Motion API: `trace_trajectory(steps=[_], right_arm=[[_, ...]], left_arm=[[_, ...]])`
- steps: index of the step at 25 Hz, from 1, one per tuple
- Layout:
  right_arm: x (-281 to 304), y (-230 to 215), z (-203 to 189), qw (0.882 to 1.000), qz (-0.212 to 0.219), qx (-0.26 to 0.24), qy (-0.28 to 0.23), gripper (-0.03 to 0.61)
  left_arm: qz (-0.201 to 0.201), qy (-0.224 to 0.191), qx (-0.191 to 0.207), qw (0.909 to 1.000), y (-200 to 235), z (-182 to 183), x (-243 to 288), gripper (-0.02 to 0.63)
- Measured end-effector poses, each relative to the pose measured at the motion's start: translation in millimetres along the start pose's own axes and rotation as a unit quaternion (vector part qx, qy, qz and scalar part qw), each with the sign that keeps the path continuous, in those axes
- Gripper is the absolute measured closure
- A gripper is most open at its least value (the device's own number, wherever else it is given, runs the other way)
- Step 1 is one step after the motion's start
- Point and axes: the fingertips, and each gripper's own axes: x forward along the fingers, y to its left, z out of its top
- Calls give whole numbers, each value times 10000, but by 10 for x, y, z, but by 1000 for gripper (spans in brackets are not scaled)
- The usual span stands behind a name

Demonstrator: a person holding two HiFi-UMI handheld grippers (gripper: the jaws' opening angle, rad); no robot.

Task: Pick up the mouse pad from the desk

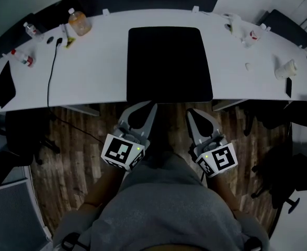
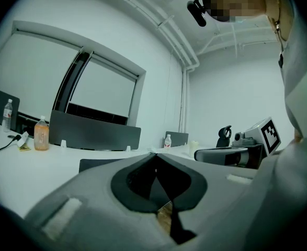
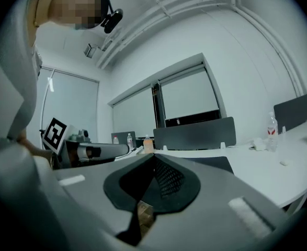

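Mouse pad (image 1: 170,64): black, lying flat in the middle of the white worktop (image 1: 101,72), its near edge along the worktop's near edge.
Left tool (image 1: 151,105): jaws together with nothing between them; held level, tip near the pad's near edge towards its left corner, not touching it.
Right tool (image 1: 191,110): jaws together and empty; held level, tip just short of the pad's near edge towards the right.
Far left of worktop: bottle of orange drink (image 1: 79,23), with a black cable (image 1: 50,72) running to the near edge.
Right end of worktop: pale cup (image 1: 285,69), well apart from the pad.
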Motion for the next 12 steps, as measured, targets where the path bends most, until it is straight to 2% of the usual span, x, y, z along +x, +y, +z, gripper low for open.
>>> trace_trajectory(steps=[4, 9, 10, 12], right_arm=[[60, -72, -121, 9985, 314, -218, 386, 582], [210, -272, -461, 9894, 622, -983, 875, 583], [237, -287, -537, 9856, 728, -1146, 1010, 579], [285, -323, -699, 9756, 946, -1526, 1265, 544]], left_arm=[[36, 347, 249, 9991, 32, -255, 100, 612], [159, 835, 741, 9936, 160, -571, 219, 611], [165, 942, 863, 9917, 170, -627, 249, 570], [148, 1199, 1152, 9860, 181, -741, 300, 545]])
